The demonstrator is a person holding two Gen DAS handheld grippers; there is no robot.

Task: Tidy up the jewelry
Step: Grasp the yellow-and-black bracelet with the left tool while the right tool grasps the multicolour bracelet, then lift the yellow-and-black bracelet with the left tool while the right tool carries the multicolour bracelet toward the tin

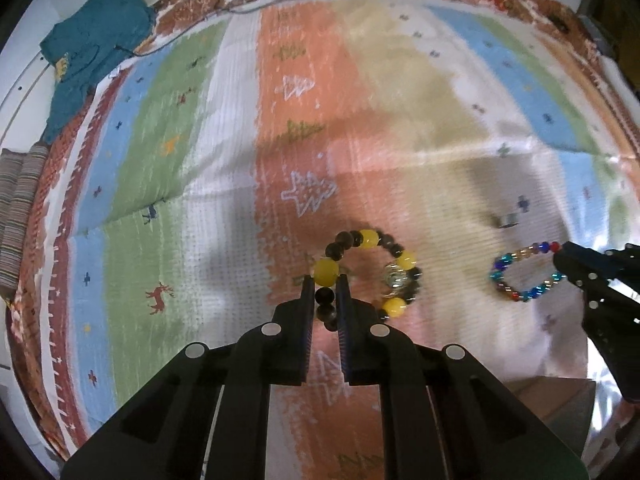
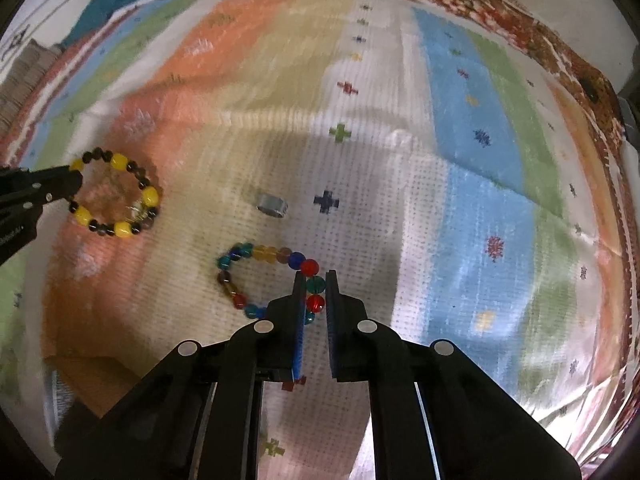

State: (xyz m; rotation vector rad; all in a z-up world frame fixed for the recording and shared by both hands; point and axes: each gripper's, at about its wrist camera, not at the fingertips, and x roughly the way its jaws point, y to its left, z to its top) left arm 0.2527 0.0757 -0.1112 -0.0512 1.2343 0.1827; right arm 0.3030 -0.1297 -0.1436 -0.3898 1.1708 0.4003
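Pinching beads, left claw (image 1: 325,286) is clamped on the yellow-and-black bead bracelet (image 1: 372,276) and right claw (image 2: 311,280) on the multicolour bead bracelet (image 2: 266,280), both mid-rug (image 1: 240,140) near a silver ring (image 2: 273,205); round beads may squirt out, elastic may snag.

Left gripper (image 1: 325,280), lower centre of its own view, points steeply down, jaws pinched on beads of the yellow-and-black bracelet (image 1: 370,276). Right gripper (image 2: 312,276), lower centre likewise, steeply down, jaws clamped on the multicoloured bead bracelet (image 2: 268,280).
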